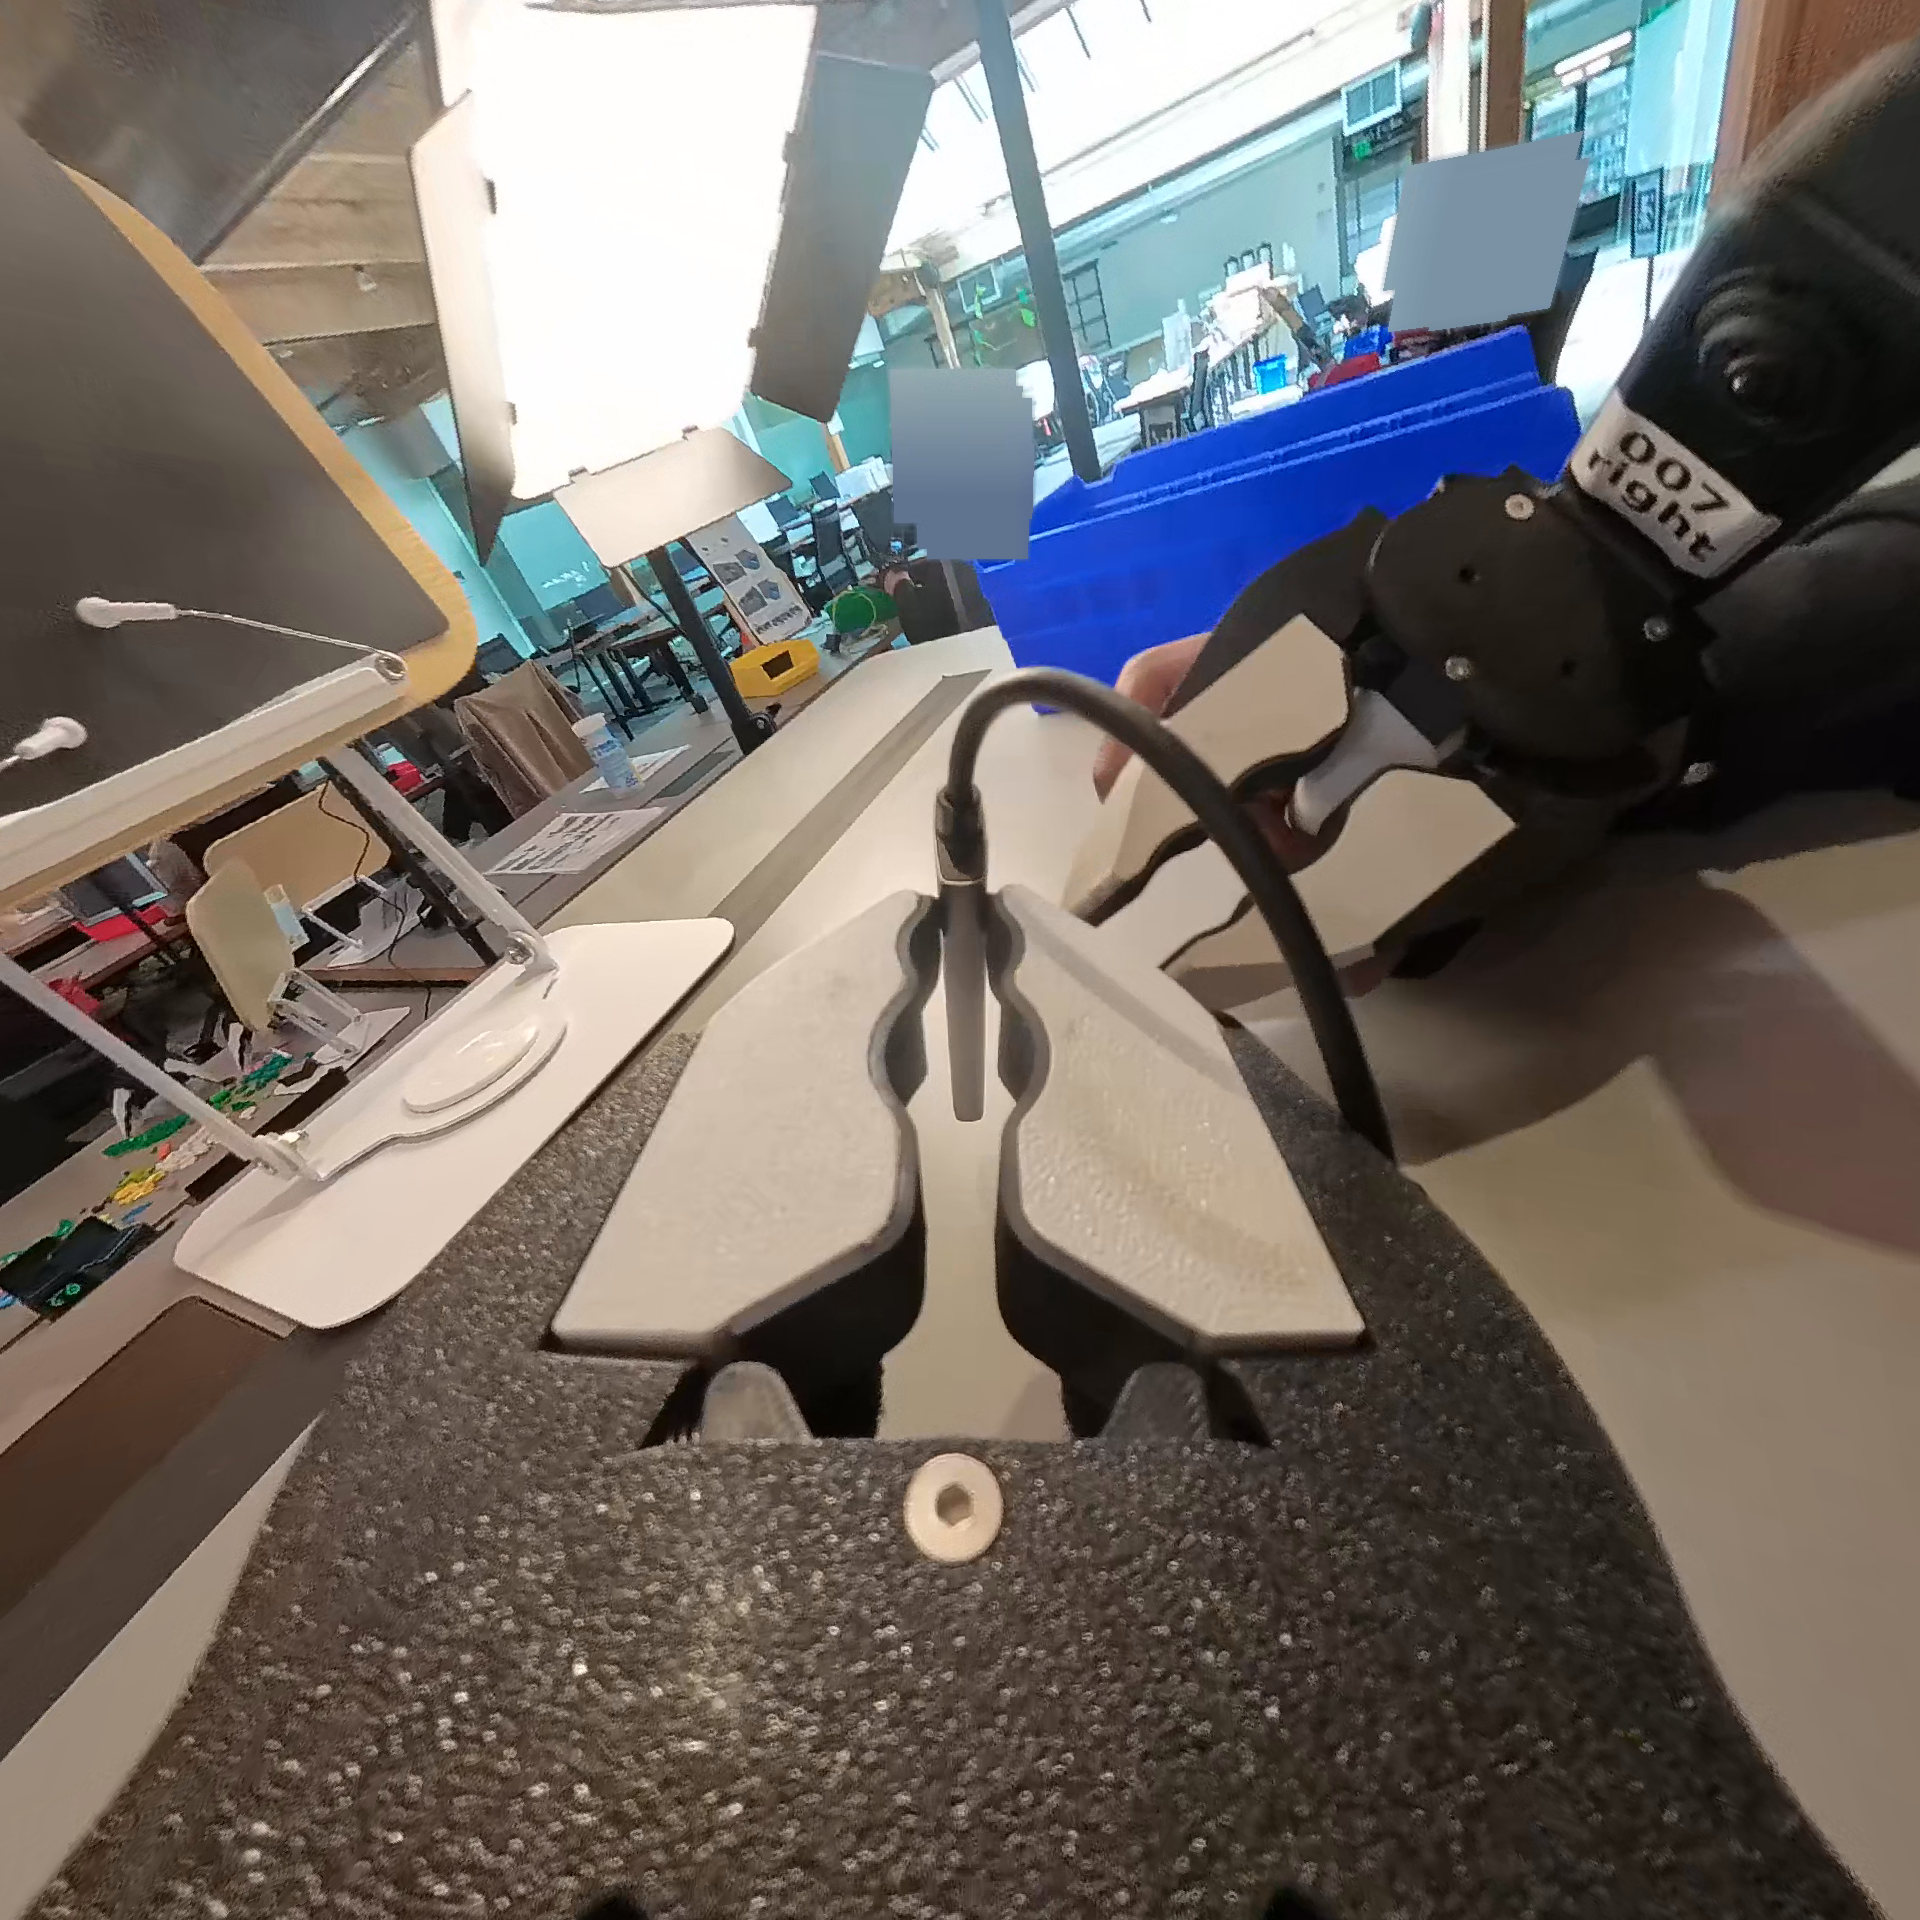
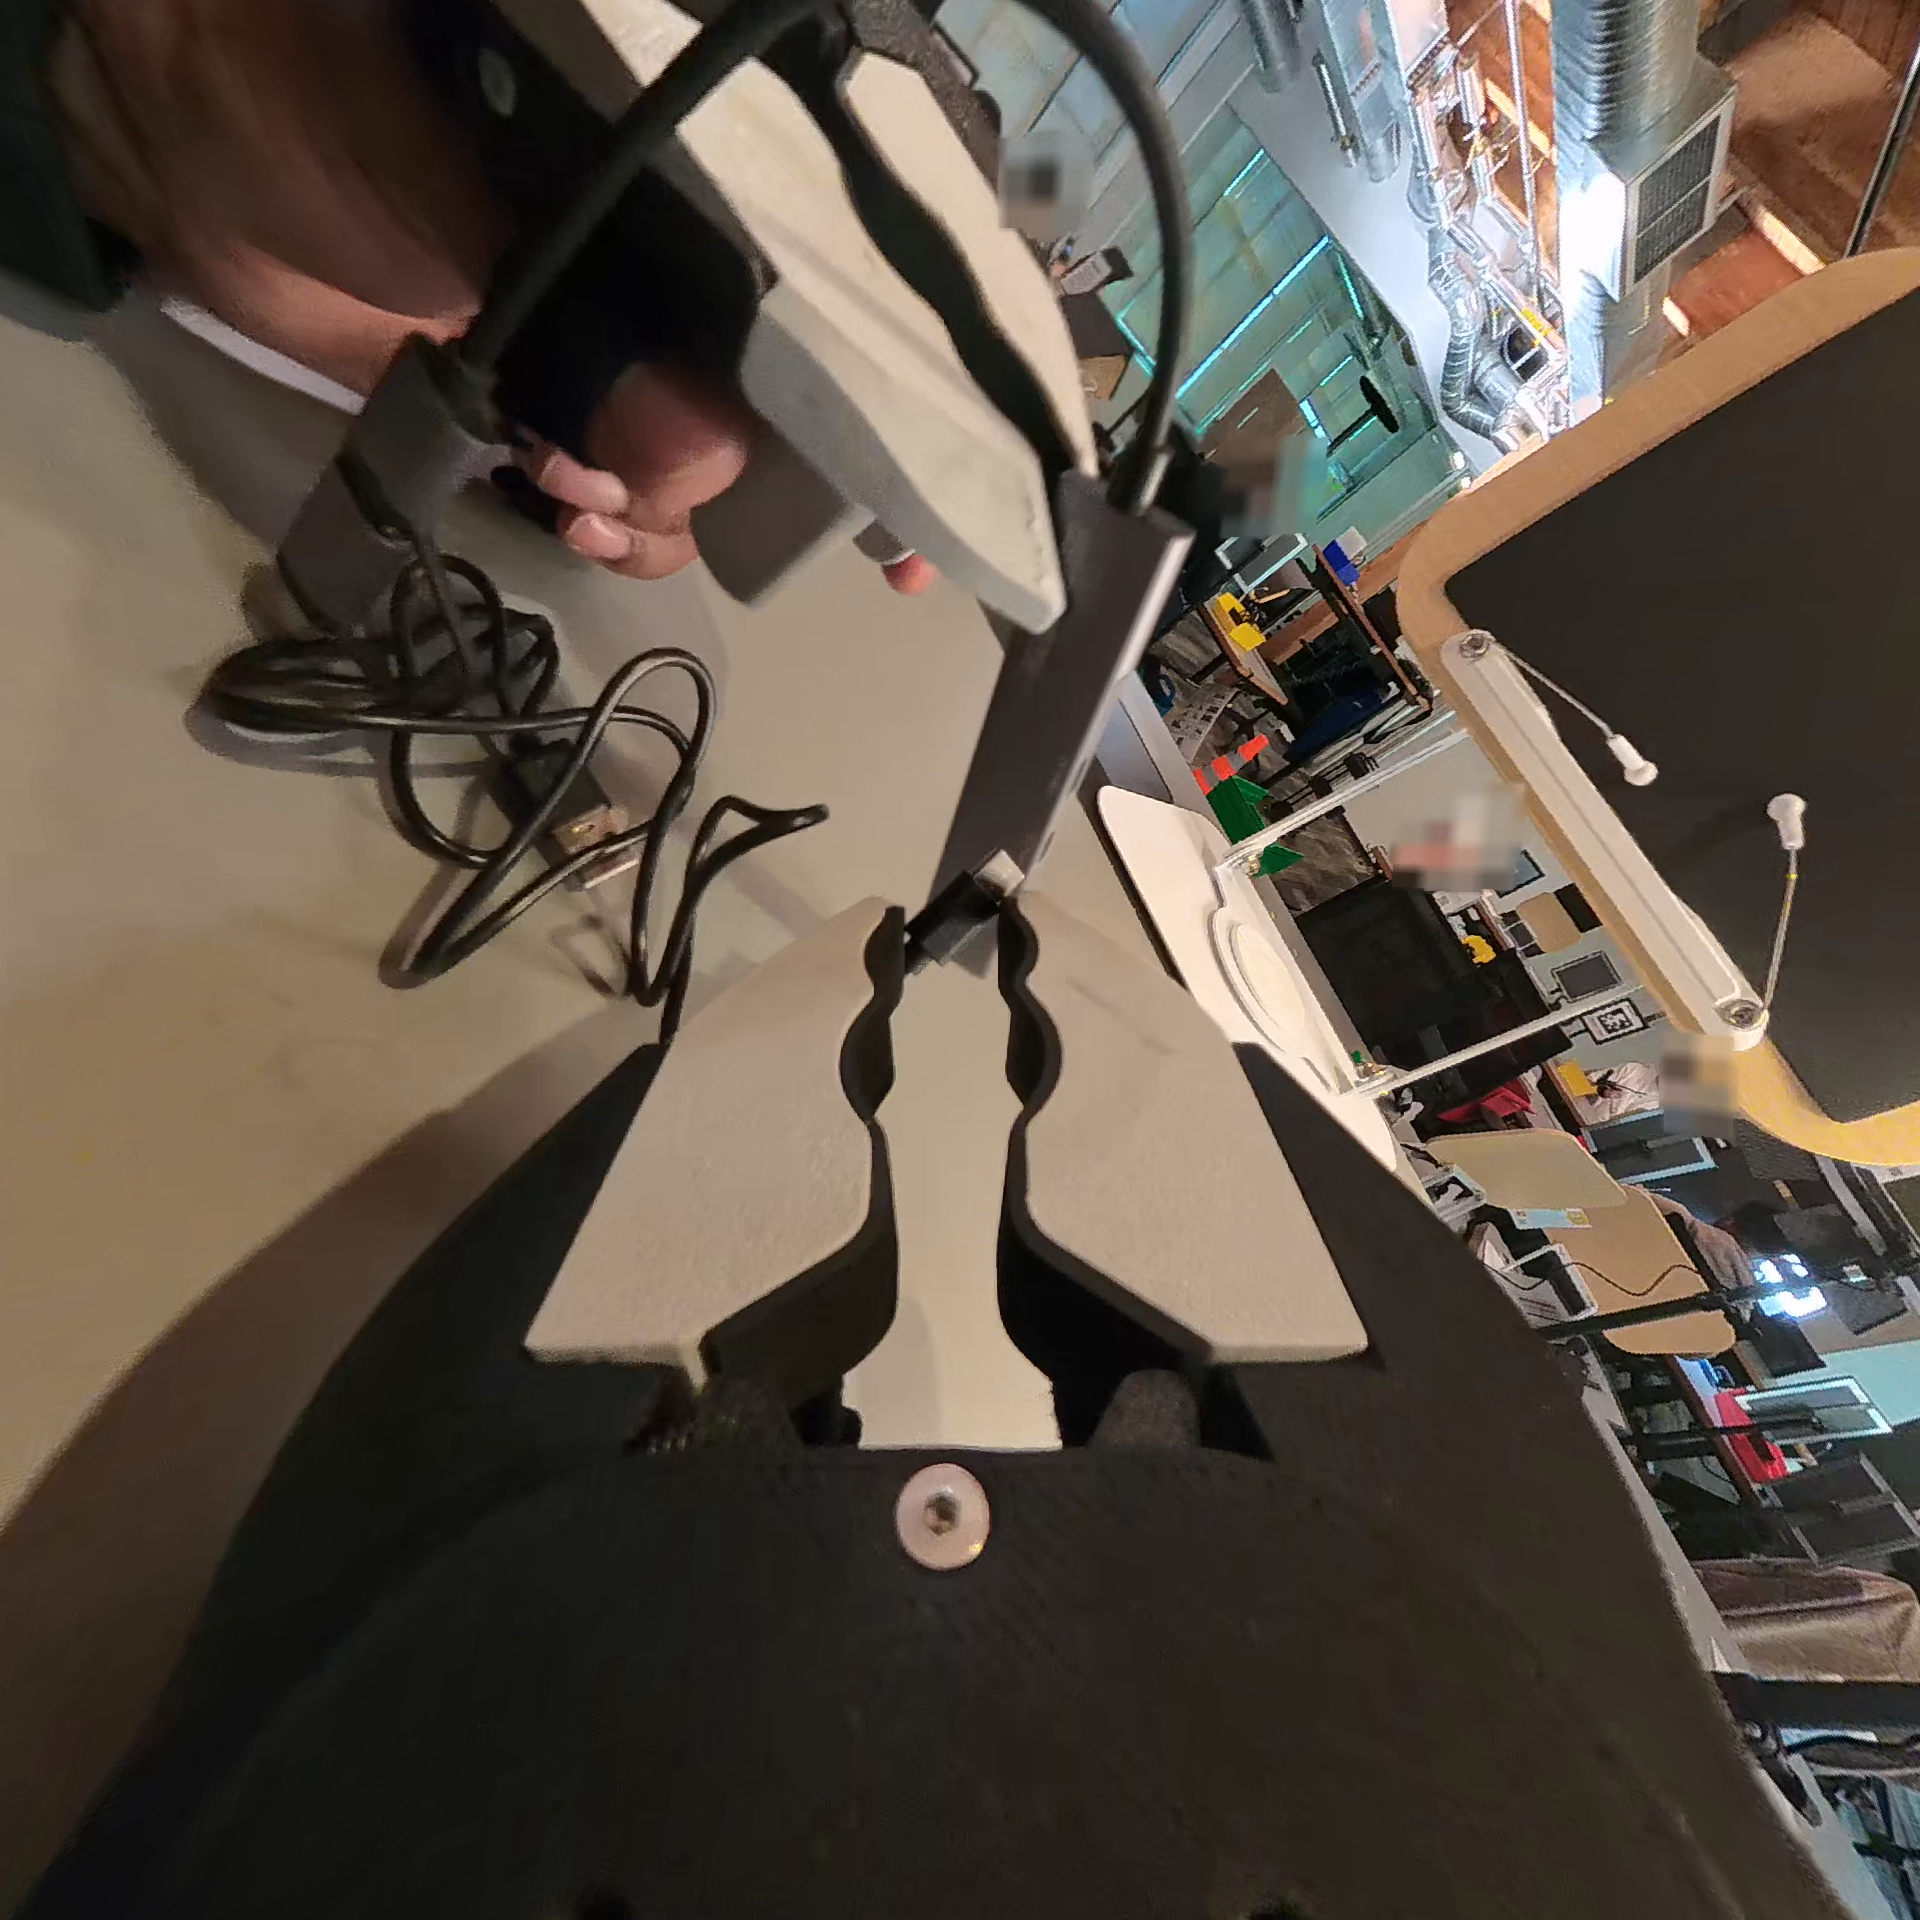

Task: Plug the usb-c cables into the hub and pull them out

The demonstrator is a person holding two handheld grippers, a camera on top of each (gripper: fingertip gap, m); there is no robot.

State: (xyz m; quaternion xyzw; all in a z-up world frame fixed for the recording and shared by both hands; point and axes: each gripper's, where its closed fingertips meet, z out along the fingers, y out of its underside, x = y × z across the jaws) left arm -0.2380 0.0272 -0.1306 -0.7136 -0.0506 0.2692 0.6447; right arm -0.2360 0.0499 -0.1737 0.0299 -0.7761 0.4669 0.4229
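So the left gripper (image 1: 961, 935) is pinching the hub (image 1: 964, 1013), a thin dark slab held edge-on between its fingertips, long axis running straight out ahead, with its own lead (image 1: 1195, 790) arcing off the far end. Off to the right, the right gripper (image 2: 948, 925) is clamped on a usb-c plug (image 2: 951, 925), and from its own camera the plug tip sits right at the near edge of the hub, almost touching, angled up and to the right. Can't tell if it's seated yet. Spare cables (image 2: 499, 769) lie tangled on the table (image 2: 208, 987), left of the right gripper.
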